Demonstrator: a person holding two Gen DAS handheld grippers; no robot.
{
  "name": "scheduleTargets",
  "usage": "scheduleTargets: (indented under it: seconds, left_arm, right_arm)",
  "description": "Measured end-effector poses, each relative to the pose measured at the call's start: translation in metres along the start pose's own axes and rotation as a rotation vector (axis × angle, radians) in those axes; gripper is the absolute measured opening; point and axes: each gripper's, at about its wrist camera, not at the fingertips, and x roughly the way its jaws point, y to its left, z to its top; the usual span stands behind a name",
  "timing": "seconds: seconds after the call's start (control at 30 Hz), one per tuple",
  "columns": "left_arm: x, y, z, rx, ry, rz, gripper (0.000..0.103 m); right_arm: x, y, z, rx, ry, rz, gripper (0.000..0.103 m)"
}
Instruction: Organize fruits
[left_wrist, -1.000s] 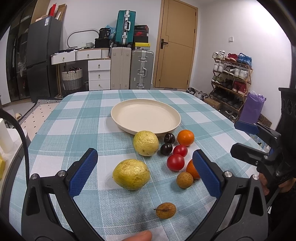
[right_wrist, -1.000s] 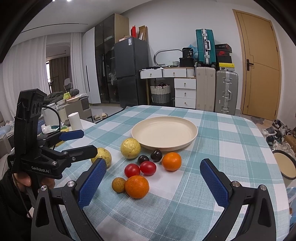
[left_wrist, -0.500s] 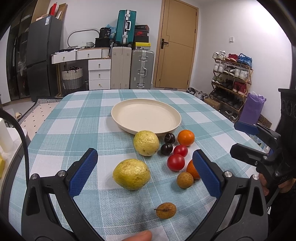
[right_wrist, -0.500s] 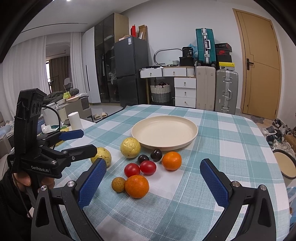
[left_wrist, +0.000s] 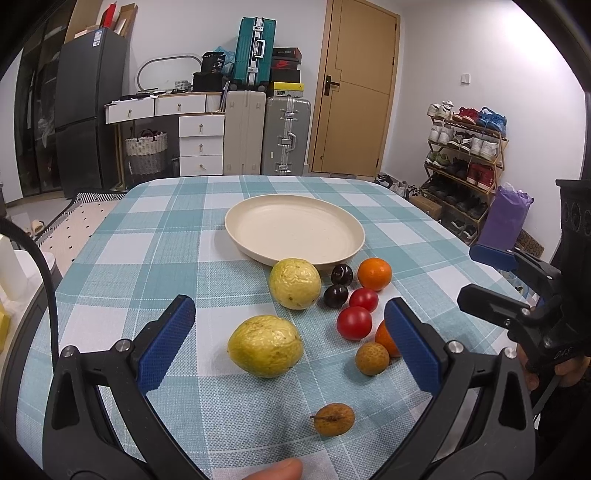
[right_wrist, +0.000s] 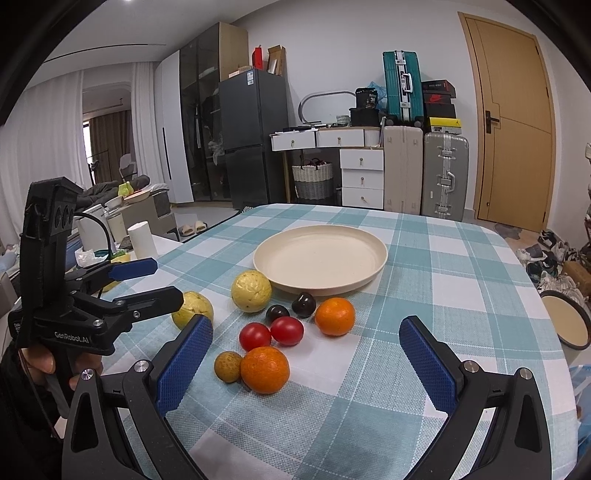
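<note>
Checked teal cloth (left_wrist: 147, 240) covered my table, suitcases (left_wrist: 266, 133) behind. I counted two yellow fruits (left_wrist: 266, 345), two oranges (right_wrist: 265, 369), two tomatoes (left_wrist: 354, 322) before the bare plate (left_wrist: 295, 227). Both grippers, left (left_wrist: 288, 343) and right (right_wrist: 306, 363), stood spread.

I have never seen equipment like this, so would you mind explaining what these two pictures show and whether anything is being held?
There is no robot: a person holds a black two-finger gripper with blue pads in each hand. Each picture comes from a fisheye camera on one gripper, looking along its fingers. The left gripper and the right gripper are both open and hold nothing. On the teal checked tablecloth stands an empty round cream plate. In front of it lie loose fruits: two yellow wrinkled fruits, two oranges, two red tomatoes, two dark plums and two small brown round fruits.
</note>
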Motion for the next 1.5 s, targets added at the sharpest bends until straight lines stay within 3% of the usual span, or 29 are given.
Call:
scheduleTargets:
  seconds: [0.3, 0.73, 0.87, 1.07, 1.13, 1.3, 1.5]
  left_arm:
    - [0.003, 0.003, -0.001, -0.014, 0.015, -0.001, 0.102]
    - [0.023, 0.008, -0.003, 0.004, 0.137, 0.092, 0.102]
    - [0.03, 0.01, -0.004, 0.003, 0.171, 0.093, 0.102]
    - [0.039, 0.019, -0.005, -0.027, 0.222, 0.095, 0.102]
    - [0.042, 0.021, -0.006, -0.035, 0.232, 0.088, 0.101]
    - [0.049, 0.021, -0.006, -0.032, 0.266, 0.071, 0.083]
    - [0.053, 0.02, -0.007, -0.031, 0.278, 0.028, 0.072]
  right_arm:
    - [0.007, -0.002, 0.002, -0.002, 0.037, -0.013, 0.103]
    - [0.047, -0.008, -0.006, 0.04, 0.281, 0.008, 0.102]
    - [0.055, -0.005, -0.012, 0.028, 0.331, 0.039, 0.095]
    - [0.066, 0.006, -0.019, -0.021, 0.398, 0.074, 0.075]
    - [0.067, 0.008, -0.02, -0.025, 0.41, 0.087, 0.075]
    - [0.072, 0.011, -0.019, -0.036, 0.418, 0.101, 0.068]
    - [0.076, 0.019, -0.018, -0.069, 0.431, 0.118, 0.055]
